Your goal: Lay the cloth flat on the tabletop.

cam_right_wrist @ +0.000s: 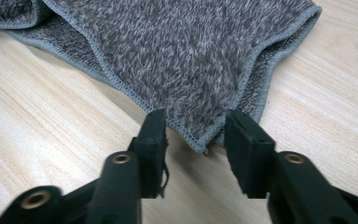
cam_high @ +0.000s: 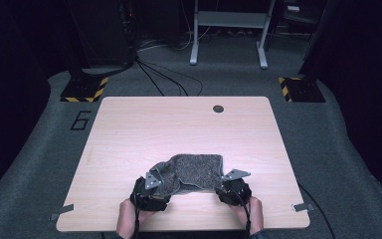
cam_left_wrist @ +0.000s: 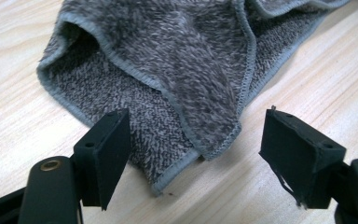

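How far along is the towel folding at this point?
Done: the grey towel already lies doubled on the table, two hemmed layers visible at its near corners. In hand: the right gripper straddles the near right corner; the left gripper stands wide around the near left corner, not pinching. Left: grip both corners and make the next fold.

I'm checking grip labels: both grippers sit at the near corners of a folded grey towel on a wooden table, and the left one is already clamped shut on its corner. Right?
Not quite. In the left gripper view the left gripper stands wide open, its jaws clear of the towel corner. The rest holds: both are at the near corners on the table.
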Motion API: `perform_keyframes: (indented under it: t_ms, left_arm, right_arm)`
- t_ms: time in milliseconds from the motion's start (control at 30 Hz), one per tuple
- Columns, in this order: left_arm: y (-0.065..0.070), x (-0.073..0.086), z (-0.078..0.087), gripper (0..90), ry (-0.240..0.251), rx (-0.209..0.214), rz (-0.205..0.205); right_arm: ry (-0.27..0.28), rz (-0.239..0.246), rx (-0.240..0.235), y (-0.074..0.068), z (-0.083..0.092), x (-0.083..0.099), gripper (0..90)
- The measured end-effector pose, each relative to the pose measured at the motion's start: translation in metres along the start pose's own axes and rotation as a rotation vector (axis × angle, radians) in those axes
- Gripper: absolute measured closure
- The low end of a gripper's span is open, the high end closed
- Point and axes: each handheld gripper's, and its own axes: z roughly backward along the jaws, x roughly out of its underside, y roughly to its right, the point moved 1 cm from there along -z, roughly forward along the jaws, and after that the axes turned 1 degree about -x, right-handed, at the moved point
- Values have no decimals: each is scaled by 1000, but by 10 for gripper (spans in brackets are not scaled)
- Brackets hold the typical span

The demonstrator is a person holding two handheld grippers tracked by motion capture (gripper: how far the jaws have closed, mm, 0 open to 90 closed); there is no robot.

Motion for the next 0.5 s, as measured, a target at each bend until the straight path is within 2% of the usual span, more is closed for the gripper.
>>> perform_keyframes:
  t_ms: [100, 300, 500]
  left_arm:
    - [2, 0, 0, 351, -17, 1, -30]
    - [6, 1, 0, 534, -9, -8, -57]
    - [6, 0, 3, 683, -10, -1, -84]
  right_arm:
    - [-5, 0, 1, 0, 0, 1, 643]
    - [8, 5, -7, -1, 0, 2, 798]
    - [16, 6, -19, -2, 2, 1, 856]
